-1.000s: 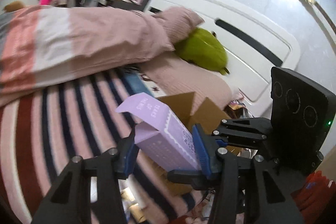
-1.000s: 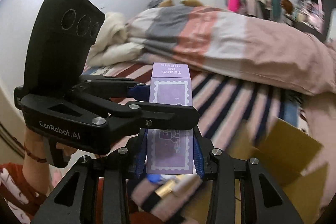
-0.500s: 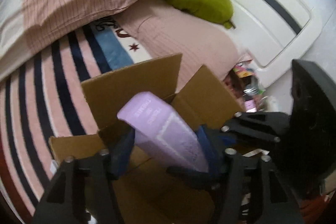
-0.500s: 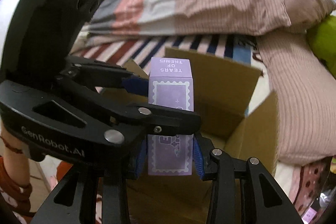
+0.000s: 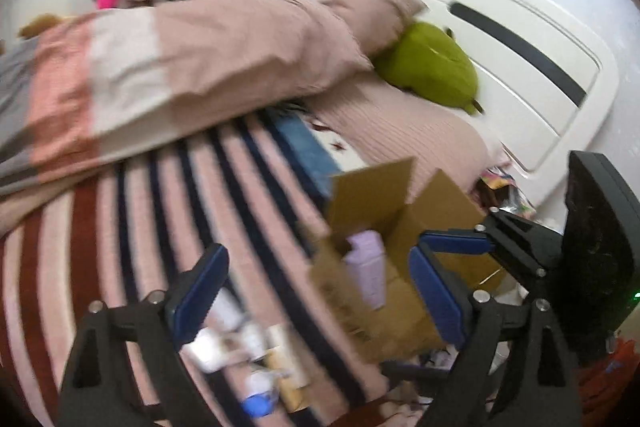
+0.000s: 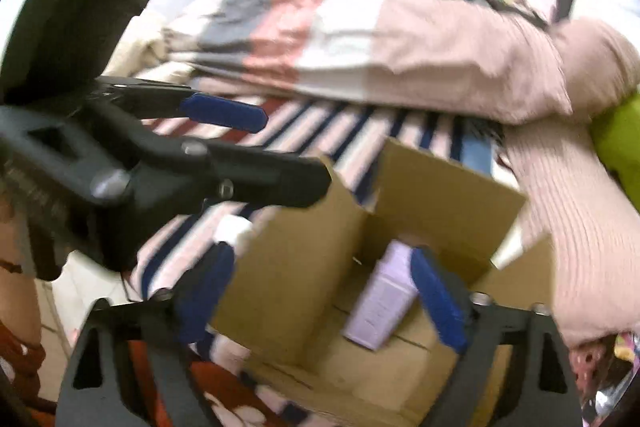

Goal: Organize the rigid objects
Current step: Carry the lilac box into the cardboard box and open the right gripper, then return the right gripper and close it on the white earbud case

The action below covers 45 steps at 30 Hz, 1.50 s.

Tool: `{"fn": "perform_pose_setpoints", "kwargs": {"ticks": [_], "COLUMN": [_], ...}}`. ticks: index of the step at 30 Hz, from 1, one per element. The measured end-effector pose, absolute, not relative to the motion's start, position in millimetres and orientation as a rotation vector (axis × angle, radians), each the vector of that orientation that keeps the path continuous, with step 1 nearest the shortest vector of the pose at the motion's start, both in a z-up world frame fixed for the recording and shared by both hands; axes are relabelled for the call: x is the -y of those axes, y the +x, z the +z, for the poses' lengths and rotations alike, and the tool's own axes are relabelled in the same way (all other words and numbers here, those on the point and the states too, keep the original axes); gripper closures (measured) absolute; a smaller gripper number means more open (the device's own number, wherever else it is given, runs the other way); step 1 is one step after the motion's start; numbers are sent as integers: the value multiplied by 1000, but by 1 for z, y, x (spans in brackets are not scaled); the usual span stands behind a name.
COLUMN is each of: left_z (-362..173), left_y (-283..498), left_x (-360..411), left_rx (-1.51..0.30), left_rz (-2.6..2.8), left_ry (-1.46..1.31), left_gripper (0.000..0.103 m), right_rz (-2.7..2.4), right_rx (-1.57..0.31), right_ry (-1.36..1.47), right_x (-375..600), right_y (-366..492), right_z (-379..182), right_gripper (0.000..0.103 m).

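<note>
The lilac box [image 6: 382, 297] lies inside the cardboard carton [image 6: 304, 267] on the bed. Both your left tongs [image 5: 316, 291] and right tongs [image 6: 320, 301] gape apart, holding nothing (good). Lift clear of the flaps, then seek the clutter [image 5: 240, 351].

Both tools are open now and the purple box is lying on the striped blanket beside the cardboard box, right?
Not quite. The purple box is inside the cardboard box, leaning on its floor, as the right wrist view shows. Both the left tool and the right tool are indeed open.
</note>
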<state>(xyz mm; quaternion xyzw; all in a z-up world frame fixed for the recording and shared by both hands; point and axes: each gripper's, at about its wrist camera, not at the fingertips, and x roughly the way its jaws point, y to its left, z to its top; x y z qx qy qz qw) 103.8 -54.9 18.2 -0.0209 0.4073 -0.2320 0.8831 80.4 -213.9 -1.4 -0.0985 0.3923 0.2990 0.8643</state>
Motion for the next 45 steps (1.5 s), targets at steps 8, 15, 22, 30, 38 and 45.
{"fn": "perform_pose_setpoints", "kwargs": {"ticks": [8, 15, 22, 30, 38, 45], "left_z": [-10, -66, -99, -105, -107, -102], "left_y": [60, 37, 22, 21, 21, 19], "left_x": [-59, -115, -132, -142, -146, -152], "left_rx": [-821, -865, -898, -896, -899, -892], "left_rz": [-248, -167, -149, -138, -136, -117], "left_ry": [-91, -151, -203, -229, -246, -240], "left_gripper": [13, 13, 13, 13, 13, 13], "right_rz": [813, 930, 824, 756, 651, 800], "right_rx": [-764, -903, -1044, -1073, -1174, -1105], "right_ry": [-250, -242, -252, -329, -511, -444], "right_x": [113, 51, 48, 25, 5, -4], "right_y": [56, 56, 83, 116, 128, 115], "right_z": [-4, -57, -131, -162, -178, -165], "right_gripper": [2, 4, 44, 54, 50, 63]}}
